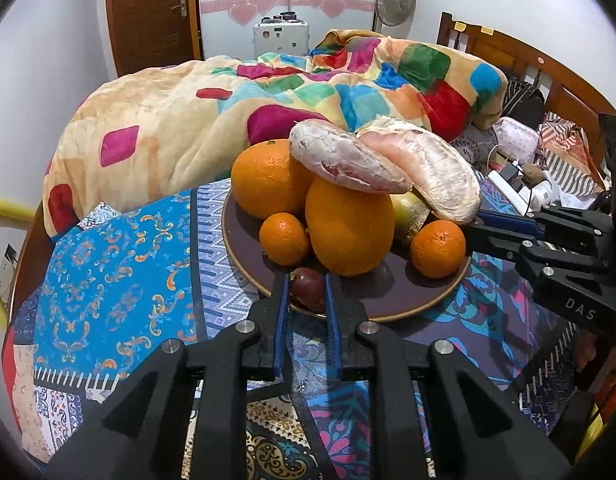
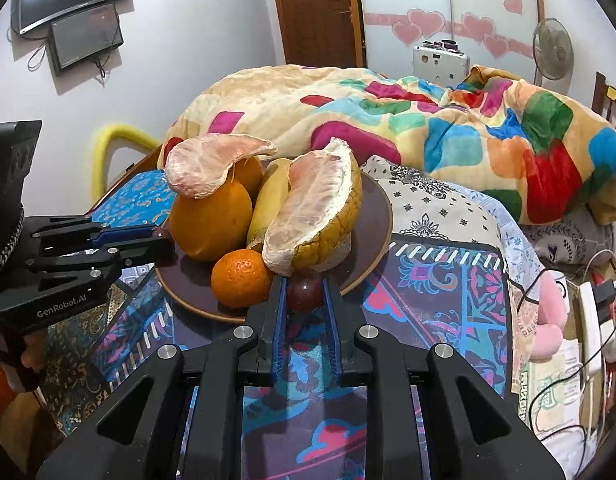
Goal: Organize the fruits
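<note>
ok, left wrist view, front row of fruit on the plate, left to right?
Small orange → dark round fruit between the left gripper fingers → large orange → second small orange.

Fruit pile crowds the plate
Stacked oranges (image 1: 347, 228) and pomelo segments (image 1: 347, 160) block the plate (image 1: 407, 296) centre; patterned cloth (image 1: 120, 264) alongside lies open

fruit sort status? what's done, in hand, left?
Done: oranges, tangerines, a banana and pomelo wedges sit piled on the plate. In hand: the left gripper and right gripper each clamp a small dark fruit at the rim. Left: releasing both; no other loose fruit shows.
</note>
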`<action>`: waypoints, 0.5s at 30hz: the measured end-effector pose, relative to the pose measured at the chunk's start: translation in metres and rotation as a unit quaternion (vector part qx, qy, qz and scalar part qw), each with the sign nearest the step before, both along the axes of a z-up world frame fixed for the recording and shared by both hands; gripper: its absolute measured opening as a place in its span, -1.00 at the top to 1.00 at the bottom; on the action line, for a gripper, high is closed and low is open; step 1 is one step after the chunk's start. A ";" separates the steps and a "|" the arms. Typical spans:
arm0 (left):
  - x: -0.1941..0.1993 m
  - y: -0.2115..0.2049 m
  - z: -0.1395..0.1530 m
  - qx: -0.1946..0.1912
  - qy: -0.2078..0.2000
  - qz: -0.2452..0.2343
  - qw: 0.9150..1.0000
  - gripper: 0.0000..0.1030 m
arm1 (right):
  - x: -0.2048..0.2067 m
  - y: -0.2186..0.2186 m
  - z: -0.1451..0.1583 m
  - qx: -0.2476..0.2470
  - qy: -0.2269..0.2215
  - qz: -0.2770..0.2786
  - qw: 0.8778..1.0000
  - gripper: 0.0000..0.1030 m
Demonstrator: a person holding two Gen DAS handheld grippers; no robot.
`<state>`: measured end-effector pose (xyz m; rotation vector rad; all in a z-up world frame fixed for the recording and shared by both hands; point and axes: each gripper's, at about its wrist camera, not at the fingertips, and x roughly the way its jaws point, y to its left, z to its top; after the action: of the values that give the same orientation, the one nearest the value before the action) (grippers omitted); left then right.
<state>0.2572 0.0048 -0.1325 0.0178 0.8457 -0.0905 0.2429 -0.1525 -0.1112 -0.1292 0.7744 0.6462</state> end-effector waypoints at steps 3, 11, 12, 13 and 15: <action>-0.001 -0.002 0.000 0.005 0.001 0.004 1.000 0.30 | -0.001 0.001 0.000 -0.003 -0.001 0.002 1.000 0.57; -0.021 0.002 0.015 -0.003 -0.015 0.014 1.000 0.26 | -0.016 -0.010 0.009 -0.010 -0.024 -0.017 1.000 0.36; -0.025 0.002 0.019 -0.003 -0.021 0.016 1.000 0.26 | -0.020 -0.013 0.013 -0.007 -0.027 -0.018 0.999 0.36; -0.033 0.002 0.027 -0.002 -0.031 0.019 0.999 0.26 | -0.025 -0.016 0.018 -0.002 -0.032 -0.021 0.999 0.36; -0.046 0.001 0.040 -0.005 -0.048 0.019 0.999 0.26 | -0.040 -0.027 0.036 0.015 -0.047 -0.030 0.998 0.36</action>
<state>0.2111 0.0059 -0.0923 -0.0038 0.7493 -0.0579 0.2033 -0.1791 -0.0755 -0.1083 0.6749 0.5906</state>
